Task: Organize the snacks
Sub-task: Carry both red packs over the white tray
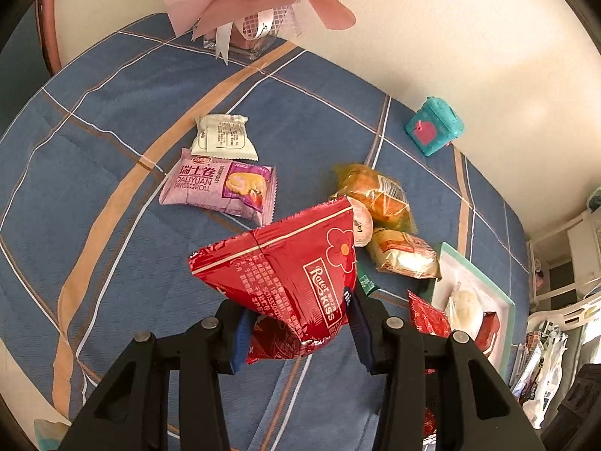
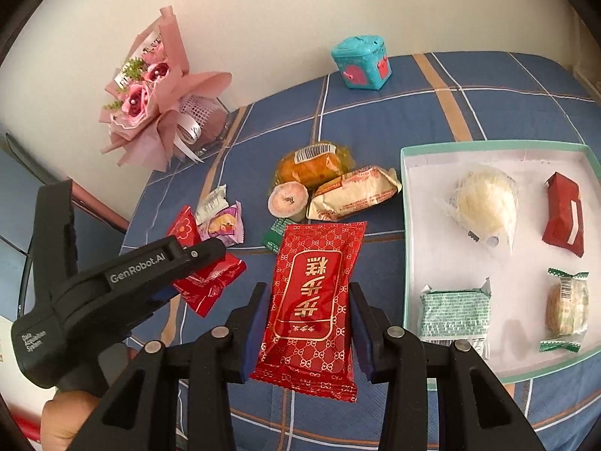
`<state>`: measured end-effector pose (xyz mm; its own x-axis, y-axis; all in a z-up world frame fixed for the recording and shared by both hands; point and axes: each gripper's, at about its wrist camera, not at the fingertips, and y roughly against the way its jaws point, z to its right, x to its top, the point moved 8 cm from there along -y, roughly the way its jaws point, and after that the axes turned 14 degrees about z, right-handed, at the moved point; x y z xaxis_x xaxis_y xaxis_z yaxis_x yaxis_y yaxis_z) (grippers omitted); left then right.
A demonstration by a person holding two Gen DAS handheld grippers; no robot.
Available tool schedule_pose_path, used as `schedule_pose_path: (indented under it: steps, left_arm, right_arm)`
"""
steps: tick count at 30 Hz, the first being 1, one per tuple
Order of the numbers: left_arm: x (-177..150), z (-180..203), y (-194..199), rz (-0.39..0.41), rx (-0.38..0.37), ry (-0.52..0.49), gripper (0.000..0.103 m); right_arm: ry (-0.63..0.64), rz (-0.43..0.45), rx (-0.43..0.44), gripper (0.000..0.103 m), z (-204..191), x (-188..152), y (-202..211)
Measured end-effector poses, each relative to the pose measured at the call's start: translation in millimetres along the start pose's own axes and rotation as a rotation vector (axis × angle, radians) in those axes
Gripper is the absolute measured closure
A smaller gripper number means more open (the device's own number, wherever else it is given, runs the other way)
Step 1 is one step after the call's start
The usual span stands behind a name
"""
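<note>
My left gripper (image 1: 298,325) is shut on a red Rater Kiss packet (image 1: 285,267) and holds it above the blue checked tablecloth; it also shows in the right wrist view (image 2: 203,263). My right gripper (image 2: 310,323) is shut on a long red cake packet (image 2: 313,300). A white tray (image 2: 413,173) with a teal rim lies at the right and holds a pale bun (image 2: 484,203), a red packet (image 2: 563,214), a green-white packet (image 2: 454,312) and a round biscuit (image 2: 567,308).
Loose snacks lie on the cloth: a purple Swiss roll packet (image 1: 221,186), a white packet (image 1: 223,137), an orange bread bag (image 2: 311,165), a gold packet (image 2: 357,191), a pink round cake (image 2: 287,199). A pink bouquet (image 2: 150,105) and a teal box (image 2: 362,62) stand by the wall.
</note>
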<state>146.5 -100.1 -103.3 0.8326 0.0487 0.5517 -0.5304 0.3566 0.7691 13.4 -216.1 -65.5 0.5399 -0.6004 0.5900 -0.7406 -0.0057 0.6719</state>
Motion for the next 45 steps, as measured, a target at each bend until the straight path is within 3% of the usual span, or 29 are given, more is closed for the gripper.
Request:
schedule_pose_path:
  steps: [8, 15, 32, 45]
  left_arm:
    - [-5, 14, 0, -0.009, -0.025, -0.007, 0.056]
    - [-18, 49, -4, -0.03, -0.072, -0.051, 0.056]
    - [-76, 159, -11, -0.078, -0.169, -0.347, 0.056]
    - [-84, 180, -50, -0.078, -0.153, -0.429, 0.056]
  right_arm:
    - [-0.024, 0.002, -0.001, 0.06, 11, 4, 2]
    - [-0.093, 0.041, -0.03, 0.06, 45, 22, 16]
    - [-0.271, 0.144, -0.215, 0.059, 164, 44, 64]
    - [-0.283, 0.084, -0.284, 0.059, 204, 39, 36]
